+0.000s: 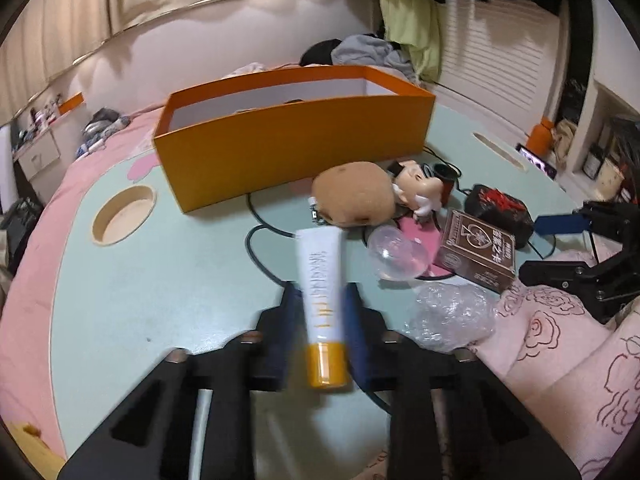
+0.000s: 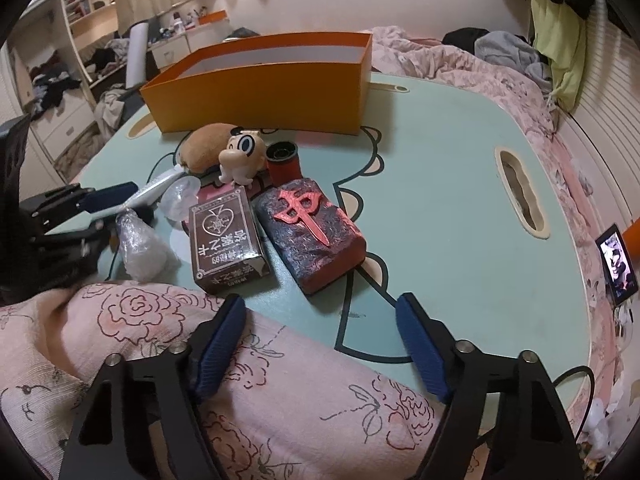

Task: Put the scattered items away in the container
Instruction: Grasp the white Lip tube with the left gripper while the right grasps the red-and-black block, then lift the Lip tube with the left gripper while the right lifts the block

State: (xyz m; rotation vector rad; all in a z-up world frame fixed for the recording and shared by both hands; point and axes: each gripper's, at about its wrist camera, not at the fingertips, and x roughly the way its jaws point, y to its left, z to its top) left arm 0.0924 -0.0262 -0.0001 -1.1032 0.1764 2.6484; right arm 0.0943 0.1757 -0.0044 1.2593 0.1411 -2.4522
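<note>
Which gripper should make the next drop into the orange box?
Left. The left gripper is shut on the white tube, facing the orange box. The right gripper is open and holds nothing.

Orange box on pale green table, brown card pack beside mahjong-tile block

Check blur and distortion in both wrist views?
Left wrist: tube and the left gripper shut on it are smeared, while the orange box stays sharp. Right wrist: card box is crisp. Both views bow at the edges.
</note>
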